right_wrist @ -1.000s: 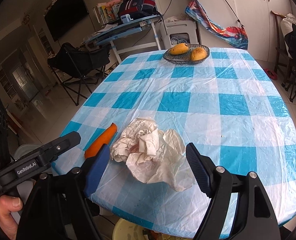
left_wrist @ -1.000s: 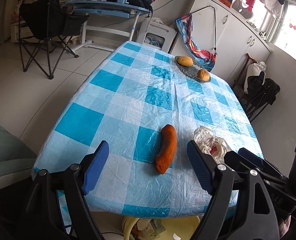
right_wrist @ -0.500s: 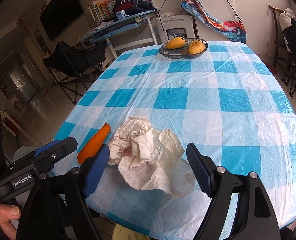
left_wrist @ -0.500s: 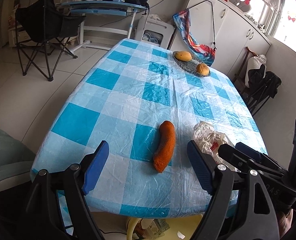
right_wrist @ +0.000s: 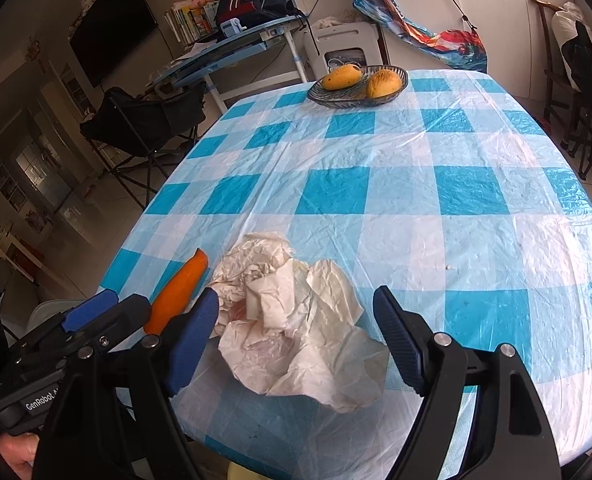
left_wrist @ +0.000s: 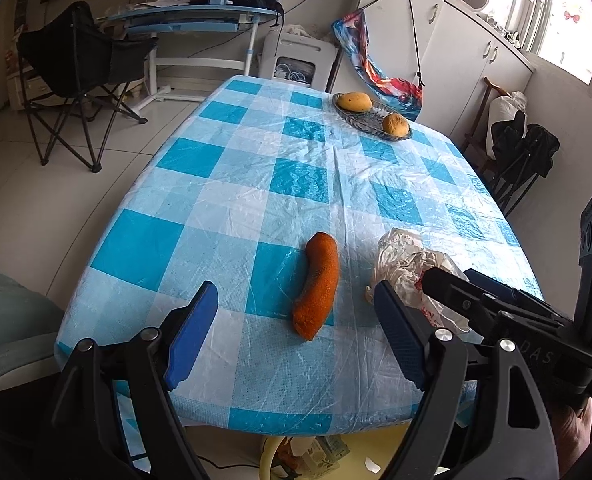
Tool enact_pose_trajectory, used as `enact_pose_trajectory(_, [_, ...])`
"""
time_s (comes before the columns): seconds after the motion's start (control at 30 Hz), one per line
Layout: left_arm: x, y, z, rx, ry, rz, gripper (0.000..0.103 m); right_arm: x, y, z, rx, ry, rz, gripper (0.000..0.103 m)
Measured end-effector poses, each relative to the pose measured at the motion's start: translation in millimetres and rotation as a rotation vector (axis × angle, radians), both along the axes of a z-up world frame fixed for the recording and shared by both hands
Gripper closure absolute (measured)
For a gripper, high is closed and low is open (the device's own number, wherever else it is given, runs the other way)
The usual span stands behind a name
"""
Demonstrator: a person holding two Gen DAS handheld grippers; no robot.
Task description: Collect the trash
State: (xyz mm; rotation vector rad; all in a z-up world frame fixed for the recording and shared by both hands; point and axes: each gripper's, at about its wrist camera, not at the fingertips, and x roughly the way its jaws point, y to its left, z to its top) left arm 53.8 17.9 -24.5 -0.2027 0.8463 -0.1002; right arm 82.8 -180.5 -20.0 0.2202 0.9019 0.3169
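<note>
A crumpled white paper wrapper [right_wrist: 296, 320] lies near the front edge of the blue-checked table [right_wrist: 416, 200]. My right gripper [right_wrist: 296, 300] hovers just before it, open, and the pads do not press on it. To the wrapper's left lies an orange carrot-shaped piece [left_wrist: 316, 284], also visible at the wrapper's left [right_wrist: 180, 288]. My left gripper [left_wrist: 294, 308] is open in front of this piece with nothing held. In the left wrist view the wrapper [left_wrist: 408, 260] sits partly behind the right gripper's fingers [left_wrist: 496, 292]. The left gripper [right_wrist: 96, 312] shows at the lower left of the right wrist view.
A glass bowl [left_wrist: 370, 122] with two mangoes stands at the far end of the table, also seen from the right [right_wrist: 356, 96]. A yellow bin rim [left_wrist: 268, 456] shows under the near edge. A folding chair [left_wrist: 80, 64] and a desk stand on the left; cabinets and chairs on the right.
The left view has rolled slightly, so the table looks more level. Wrapper and orange piece lie where they were. Both grippers stay open.
</note>
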Motion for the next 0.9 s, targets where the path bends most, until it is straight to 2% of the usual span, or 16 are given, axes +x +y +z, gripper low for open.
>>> enact_pose_trajectory(0.27, [5, 0, -3, 0.01, 0.013, -0.003, 0.026, 4, 3, -2, -0.005, 0.001, 0.021, 0.027])
enact_pose_trajectory(0.37, [7, 0, -4, 0.009, 0.018, 0.002, 0.026, 7, 5, -3, -0.009, 0.005, 0.034, 0.03])
enact_pose_trajectory(0.47, [10, -1, -7, 0.011, 0.025, 0.003, 0.026, 8, 7, -5, -0.006, 0.015, 0.058, 0.04])
enact_pose_trajectory(0.6, [14, -5, -7, 0.012, 0.023, -0.004, 0.026, 7, 12, -6, 0.008, 0.016, 0.106, 0.067])
enact_pose_trajectory(0.73, [17, -6, -10, 0.015, 0.034, -0.003, 0.026, 4, 14, 1, -0.013, -0.02, 0.113, 0.078])
enact_pose_trajectory(0.9, [22, -6, -12, 0.015, 0.045, 0.006, 0.026, 8, 1, 4, 0.004, -0.025, 0.074, 0.078])
